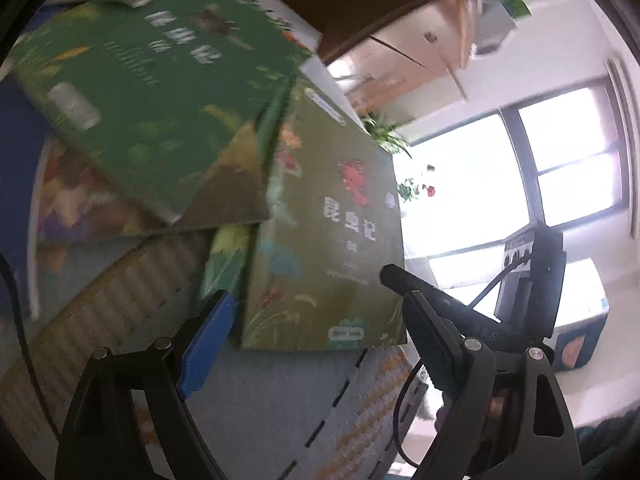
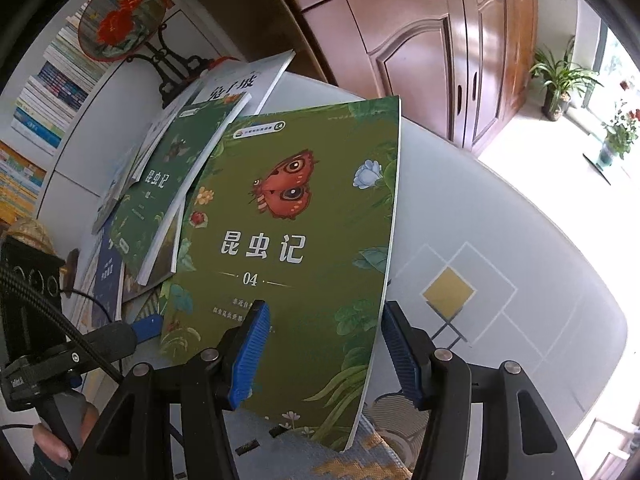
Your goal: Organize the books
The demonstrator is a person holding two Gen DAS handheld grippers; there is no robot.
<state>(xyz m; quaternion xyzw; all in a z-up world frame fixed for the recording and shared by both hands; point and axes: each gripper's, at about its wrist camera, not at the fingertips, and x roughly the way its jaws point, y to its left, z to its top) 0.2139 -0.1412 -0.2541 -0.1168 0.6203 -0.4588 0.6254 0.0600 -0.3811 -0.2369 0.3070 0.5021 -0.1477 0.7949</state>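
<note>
Lettering "昆虫记 04" marks the butterfly-cover book (image 2: 288, 248), standing tilted on my counter (image 2: 500, 220). My right tool (image 2: 324, 352) straddles its lower edge, half-wide; whether it grips, I cannot tell. My left tool (image 1: 308, 300) gapes wide beside it.

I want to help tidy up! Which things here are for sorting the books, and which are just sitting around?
For the job:
butterfly book
pile of books beside it
left gripper
right gripper

Just lying about:
round flower ornament
potted plants
wooden wardrobe
table mat
</note>
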